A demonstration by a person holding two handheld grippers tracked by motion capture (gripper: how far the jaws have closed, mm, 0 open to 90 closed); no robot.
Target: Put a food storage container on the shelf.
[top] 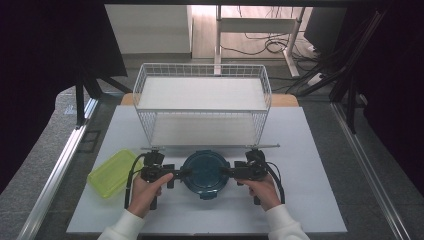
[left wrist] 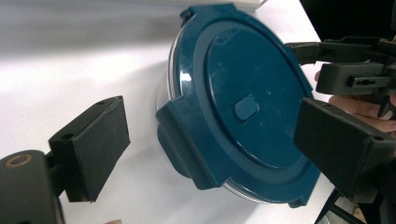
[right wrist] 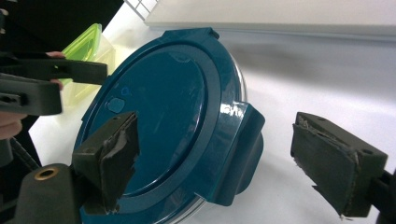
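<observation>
A round container with a dark teal lid [top: 205, 174] sits on the white table near the front, between my two grippers. My left gripper [top: 183, 173] is at its left edge. In the left gripper view this gripper [left wrist: 215, 147] is open, and its jaws straddle a latch tab [left wrist: 184, 142] on the lid without touching it. My right gripper [top: 224, 172] is at the lid's right edge. It is also open [right wrist: 224, 161], with the opposite latch tab [right wrist: 240, 149] between its pads. The lid [right wrist: 159, 116] has a small raised button near its middle.
A yellow-green rectangular box [top: 110, 172] lies left of my left hand. A white wire basket rack [top: 202, 80] with two shelves stands just behind the round container. The white table top [top: 305, 165] ends near my forearms at the front.
</observation>
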